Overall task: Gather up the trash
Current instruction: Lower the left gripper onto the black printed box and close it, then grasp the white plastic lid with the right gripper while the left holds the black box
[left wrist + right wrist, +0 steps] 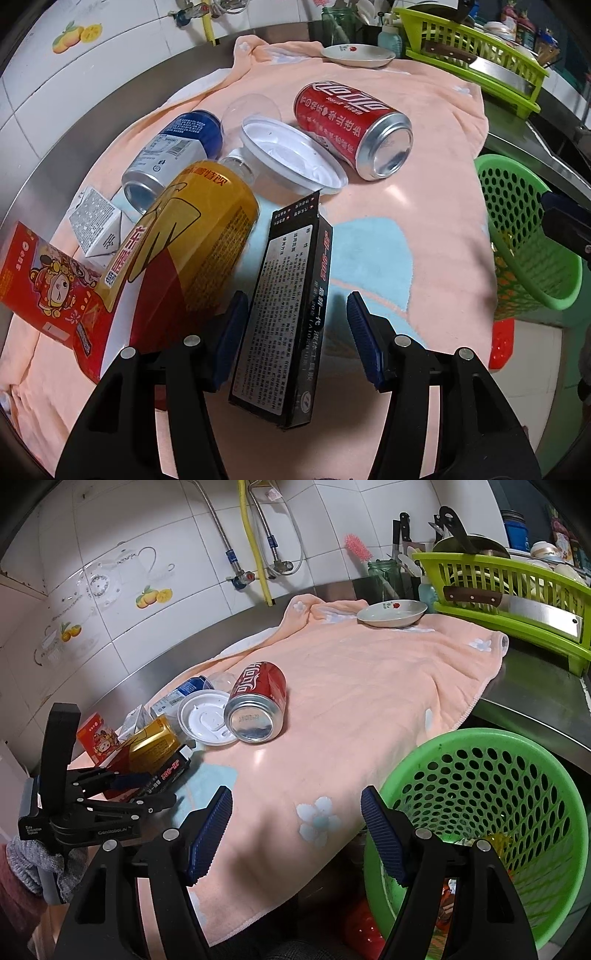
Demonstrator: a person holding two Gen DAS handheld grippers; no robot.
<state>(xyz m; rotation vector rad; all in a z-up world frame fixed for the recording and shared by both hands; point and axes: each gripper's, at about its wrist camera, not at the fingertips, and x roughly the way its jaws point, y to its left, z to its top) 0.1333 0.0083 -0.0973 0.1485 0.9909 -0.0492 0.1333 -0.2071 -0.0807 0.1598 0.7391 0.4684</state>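
Note:
Trash lies on a peach towel (417, 192): a red cola can (351, 129) (258, 705) on its side, a white plastic lid (291, 158), a blue and white can (173, 151), a yellow can (192, 236), a small white carton (98, 225) and a red packet (48, 284). A long black box (284, 314) (171, 771) lies between the fingers of my left gripper (297, 325) (147, 788). Its jaws are open, and the right pad (360, 332) stands clear of the box. My right gripper (297, 830) is open and holds nothing, above the towel's near edge beside the green mesh basket (480, 805) (524, 236).
A small plate (391, 613) sits at the towel's far end. Behind it a green dish rack (517, 590) holds dishes and a cleaver on the steel counter (535, 686). A tiled wall with pipes runs along the back. A grey sleeve (33, 860) shows at the left.

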